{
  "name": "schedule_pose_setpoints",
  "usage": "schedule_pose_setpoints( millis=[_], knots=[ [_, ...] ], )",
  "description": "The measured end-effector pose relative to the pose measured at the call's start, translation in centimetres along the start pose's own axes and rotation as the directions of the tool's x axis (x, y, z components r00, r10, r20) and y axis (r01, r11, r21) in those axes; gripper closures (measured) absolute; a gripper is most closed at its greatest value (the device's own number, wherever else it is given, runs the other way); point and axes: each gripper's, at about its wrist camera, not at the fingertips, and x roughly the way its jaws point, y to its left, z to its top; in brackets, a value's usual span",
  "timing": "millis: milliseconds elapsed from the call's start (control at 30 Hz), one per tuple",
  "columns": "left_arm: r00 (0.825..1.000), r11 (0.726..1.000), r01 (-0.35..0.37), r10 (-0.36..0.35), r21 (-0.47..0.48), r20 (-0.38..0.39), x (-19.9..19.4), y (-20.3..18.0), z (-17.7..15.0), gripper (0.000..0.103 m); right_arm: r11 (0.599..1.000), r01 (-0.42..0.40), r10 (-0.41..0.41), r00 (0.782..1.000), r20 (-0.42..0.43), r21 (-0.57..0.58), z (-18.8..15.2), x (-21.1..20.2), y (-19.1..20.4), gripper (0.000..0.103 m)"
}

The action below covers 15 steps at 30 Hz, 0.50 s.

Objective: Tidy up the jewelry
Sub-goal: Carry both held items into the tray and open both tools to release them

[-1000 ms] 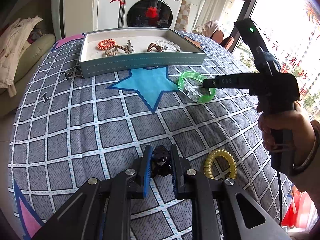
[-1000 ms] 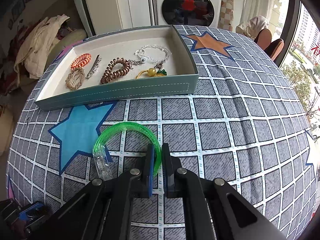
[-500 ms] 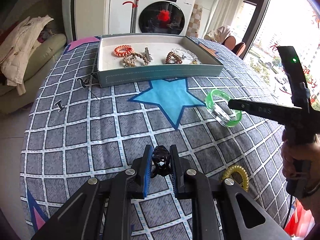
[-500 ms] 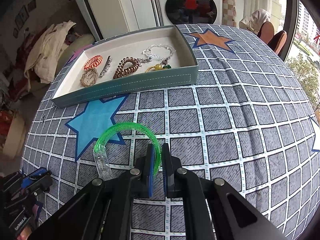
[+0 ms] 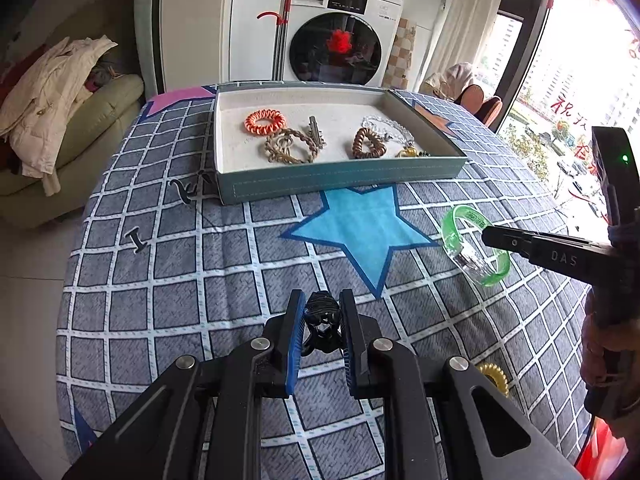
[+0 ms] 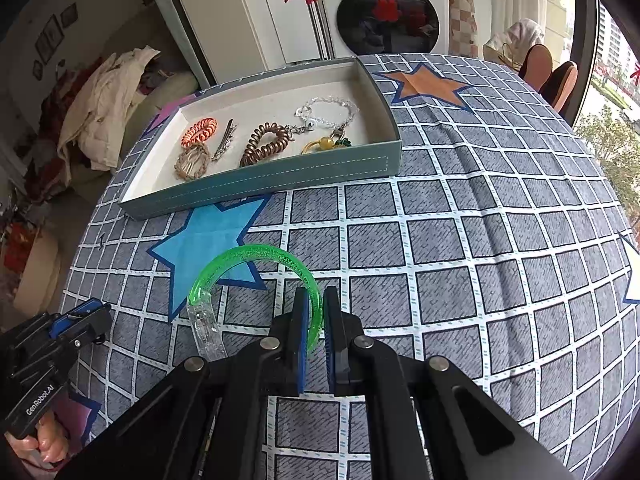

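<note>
My left gripper [image 5: 321,312] is shut on a black hair claw [image 5: 321,322], held above the checked tablecloth. My right gripper [image 6: 316,308] is shut on the rim of a green translucent bangle [image 6: 248,258], lifted off the cloth; the same green bangle [image 5: 472,244] hangs at the right in the left wrist view. Ahead lies the teal jewelry tray [image 5: 340,182] [image 6: 260,182] with an orange coil tie [image 5: 265,121], a braided tan ring [image 5: 289,148], a metal clip [image 5: 316,131], a brown coil tie [image 5: 368,144] and a clear bead bracelet [image 6: 330,114].
A yellow coil hair tie [image 5: 494,376] lies on the cloth beside my left gripper's right arm. Two small black clips [image 5: 136,240] rest left of the tray. A sofa with clothes [image 5: 60,96] stands left, a washing machine [image 5: 340,40] behind the table.
My left gripper has lifted and advanced toward the tray with the hair claw; the yellow coil tie now falls behind it. The right gripper has raised the green bangle slightly.
</note>
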Motion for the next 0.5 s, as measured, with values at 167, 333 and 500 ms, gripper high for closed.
schedule_pose_setpoints(
  millis=[167, 333, 500],
  knots=[
    [1.0, 1.0, -0.01, 0.01, -0.003, 0.026, -0.2, 0.6, 1.4, 0.066, 1.0, -0.015, 0.015, 1.0, 0.011, 0.003, 0.7, -0.3, 0.2, 0.095],
    [0.999, 1.0, -0.02, 0.021, -0.006, 0.048, -0.2, 1.2, 2.8, 0.066, 1.0, -0.027, 0.027, 0.999, 0.02, 0.004, 1.4, -0.4, 0.4, 0.095],
    [0.997, 1.0, -0.024, 0.025, -0.013, 0.073, 0.1, 1.7, 4.7, 0.066, 0.999, -0.04, 0.039, 0.998, 0.04, 0.02, 3.0, -0.6, 0.2, 0.095]
  ],
)
